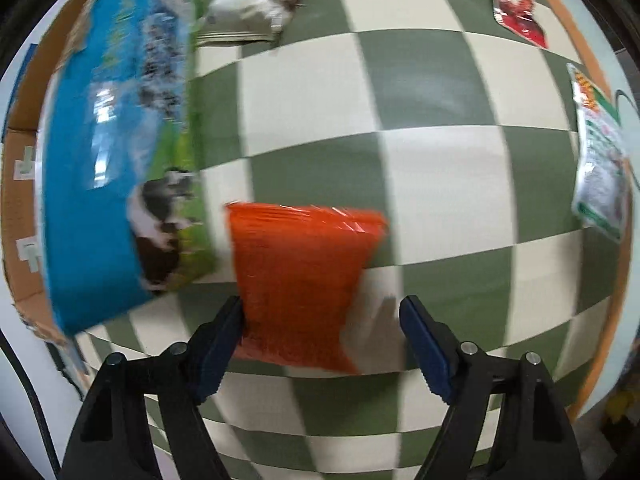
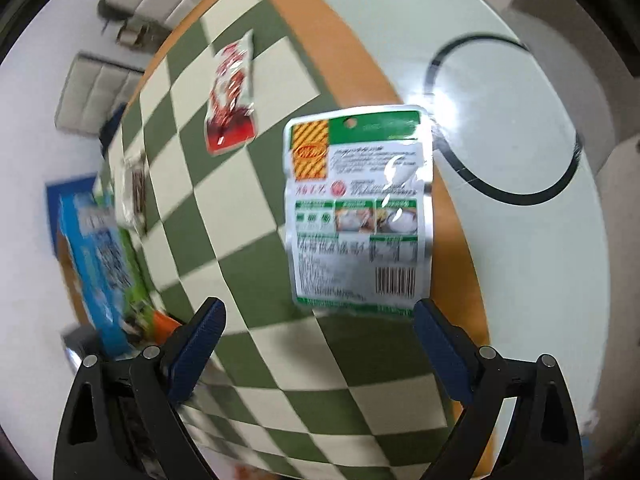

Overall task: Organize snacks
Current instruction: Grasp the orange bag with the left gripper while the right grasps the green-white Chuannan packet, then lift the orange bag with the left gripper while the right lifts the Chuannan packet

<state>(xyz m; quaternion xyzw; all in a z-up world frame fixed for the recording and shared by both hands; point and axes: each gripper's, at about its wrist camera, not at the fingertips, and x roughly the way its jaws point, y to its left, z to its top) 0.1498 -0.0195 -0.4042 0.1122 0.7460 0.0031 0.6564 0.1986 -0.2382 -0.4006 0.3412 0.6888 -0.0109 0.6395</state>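
An orange snack packet (image 1: 304,280) lies on the green-and-cream checked cloth (image 1: 440,184), partly between the fingers of my left gripper (image 1: 322,306). The jaws stand open: the left pad is at the packet's edge, the right pad is clear of it. In the right wrist view a silver-and-green packet (image 2: 356,216) lies back side up near the cloth's edge, just beyond my open right gripper (image 2: 318,308), which holds nothing. A big blue bag (image 1: 112,160) lies left of the orange packet.
A white packet (image 1: 260,0) and a red packet (image 1: 516,4) lie farther off on the cloth. A cardboard box (image 1: 20,220) stands at the left. The orange table edge (image 2: 452,208) borders white floor with a black cable loop (image 2: 500,120).
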